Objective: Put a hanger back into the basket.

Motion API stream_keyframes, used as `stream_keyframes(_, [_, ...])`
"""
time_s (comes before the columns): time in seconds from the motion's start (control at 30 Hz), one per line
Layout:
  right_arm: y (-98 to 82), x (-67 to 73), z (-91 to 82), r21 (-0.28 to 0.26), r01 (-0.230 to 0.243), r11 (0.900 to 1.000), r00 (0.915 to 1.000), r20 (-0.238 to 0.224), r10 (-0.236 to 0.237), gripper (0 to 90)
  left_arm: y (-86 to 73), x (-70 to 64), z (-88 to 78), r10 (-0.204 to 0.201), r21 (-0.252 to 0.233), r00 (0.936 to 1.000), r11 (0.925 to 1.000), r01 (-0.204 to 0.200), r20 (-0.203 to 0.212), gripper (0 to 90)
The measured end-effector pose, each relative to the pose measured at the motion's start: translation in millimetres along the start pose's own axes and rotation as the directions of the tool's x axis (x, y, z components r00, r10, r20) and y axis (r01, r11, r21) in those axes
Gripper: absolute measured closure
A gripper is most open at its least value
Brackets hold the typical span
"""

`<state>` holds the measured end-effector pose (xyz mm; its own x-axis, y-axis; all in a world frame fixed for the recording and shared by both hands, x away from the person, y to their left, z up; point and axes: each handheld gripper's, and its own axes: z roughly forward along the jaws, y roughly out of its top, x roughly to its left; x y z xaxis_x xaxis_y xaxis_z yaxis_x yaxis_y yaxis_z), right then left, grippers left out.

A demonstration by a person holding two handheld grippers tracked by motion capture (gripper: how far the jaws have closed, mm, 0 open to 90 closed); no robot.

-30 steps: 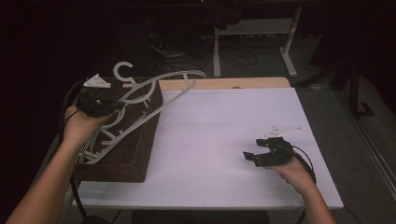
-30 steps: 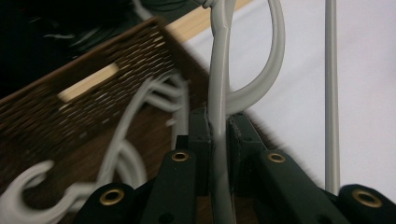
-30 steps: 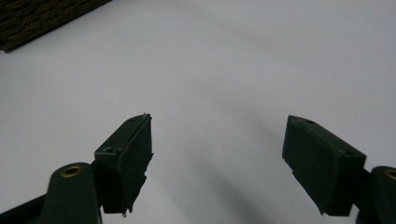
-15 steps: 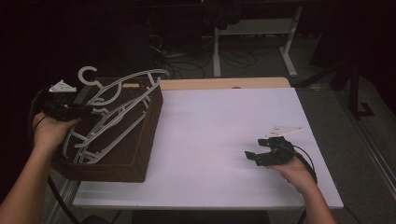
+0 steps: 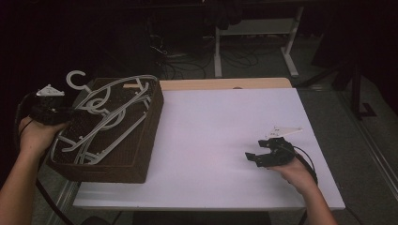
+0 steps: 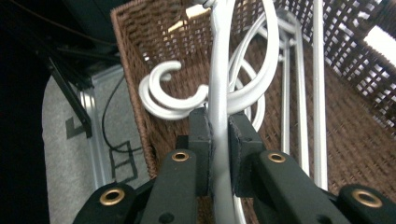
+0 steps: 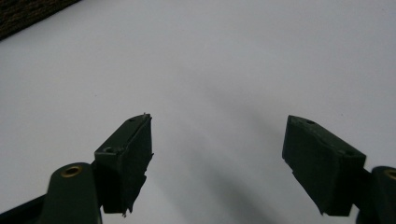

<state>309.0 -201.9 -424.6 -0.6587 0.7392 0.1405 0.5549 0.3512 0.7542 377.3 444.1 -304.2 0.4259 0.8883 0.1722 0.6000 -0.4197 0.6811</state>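
Observation:
A dark brown wicker basket [image 5: 149, 136] stands at the left end of the white table [image 5: 225, 131] and juts past its left edge. Several white plastic hangers [image 5: 112, 117] lie tangled in it, one hook [image 5: 75, 77] poking over the far left rim. My left gripper [image 5: 65, 114] is at the basket's left side, shut on a hanger's bar. In the left gripper view the gripper [image 6: 220, 116] pinches that white bar [image 6: 219, 70] over the basket [image 6: 135, 56], with curled hooks [image 6: 163, 93] just beyond. My right gripper [image 5: 253, 151] rests open on the table's right side, nothing between its fingers [image 7: 217, 135].
A wooden strip [image 5: 225, 83] runs along the table's far edge. Behind it are a white desk frame [image 5: 291, 42] and floor cables [image 5: 173, 54]. Bare white tabletop [image 7: 210, 56] lies between basket and right gripper. The basket's corner [image 7: 28, 14] shows far off in the right gripper view.
My left hand has moved left and slightly down, still gripping the hanger; the hook and the basket's left side shifted left with it. The right hand has stayed in place.

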Motion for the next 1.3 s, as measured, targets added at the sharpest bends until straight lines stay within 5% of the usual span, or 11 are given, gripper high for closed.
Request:
stream_keyframes(0.27, [-0.6, 0.0, -0.2, 0.003, -0.002, 1.000, 1.0000, 0.003, 0.002, 23.7, -3.5, 7.8, 11.8, -0.027, 0.014, 0.9996, 0.9995, 0.027, -0.004, 81.7])
stream_keyframes(0.63, [0.1, 1.8, 2.3, 0.011, 0.005, 1.000, 1.0000, 0.000, -0.005, 23.7, -15.3, 0.9, 33.9, -0.032, 0.090, 0.9967, 0.9957, 0.025, 0.074, 80.8])
stream_keyframes(0.73, [0.3, 1.7, 2.1, 0.011, 0.005, 1.000, 1.0000, -0.001, -0.005, 23.7, -17.4, -1.1, 37.0, -0.051, 0.063, 0.9946, 0.9970, 0.046, 0.090, 61.1])
stream_keyframes(0.87, [1.2, 0.9, 0.8, 0.005, 0.008, 1.000, 1.0000, 0.001, -0.008, 23.7, -10.9, -3.8, 30.3, -0.074, 0.005, 0.9894, 0.9973, 0.074, 0.125, 49.9])
stream_keyframes(1.07, [6.7, 2.1, -2.9, -0.013, 0.018, 1.000, 0.9998, -0.005, -0.018, 23.6, 2.9, -22.6, 19.8, -0.077, -0.082, 0.9720, 0.9919, 0.097, 0.222, 37.9])
stream_keyframes(1.1, [6.7, 2.1, -2.9, -0.013, 0.018, 1.000, 0.9998, -0.005, -0.018, 23.6, 5.3, -27.1, 18.2, -0.075, -0.100, 0.9668, 0.9897, 0.102, 0.244, 37.9])
stream_keyframes(1.13, [10.1, 3.2, -5.2, -0.018, 0.020, 1.000, 0.9998, -0.007, -0.020, 23.1, 10.1, -36.5, 15.8, -0.063, -0.126, 0.9539, 0.9866, 0.104, 0.293, 35.8])
stream_keyframes(1.17, [10.1, 3.2, -5.2, -0.018, 0.020, 1.000, 0.9998, -0.007, -0.020, 23.1, 10.1, -36.5, 15.8, -0.063, -0.126, 0.9539, 0.9866, 0.104, 0.293, 35.0])
stream_keyframes(1.23, [13.9, 4.1, -8.1, -0.030, 0.025, 0.999, 0.9996, -0.010, -0.025, 22.0, 15.0, -46.8, 14.5, -0.050, -0.144, 0.9408, 0.9841, 0.103, 0.335, 33.6])
stream_keyframes(1.27, [17.5, 4.7, -11.3, -0.039, 0.030, 0.999, 0.9995, -0.011, -0.030, 21.5, 19.7, -57.4, 12.5, -0.026, -0.165, 0.9287, 0.9819, 0.094, 0.370, 31.6])
stream_keyframes(1.3, [17.5, 4.7, -11.3, -0.039, 0.030, 0.999, 0.9995, -0.011, -0.030, 21.5, 19.7, -57.4, 12.5, -0.026, -0.165, 0.9287, 0.9819, 0.094, 0.370, 30.7])
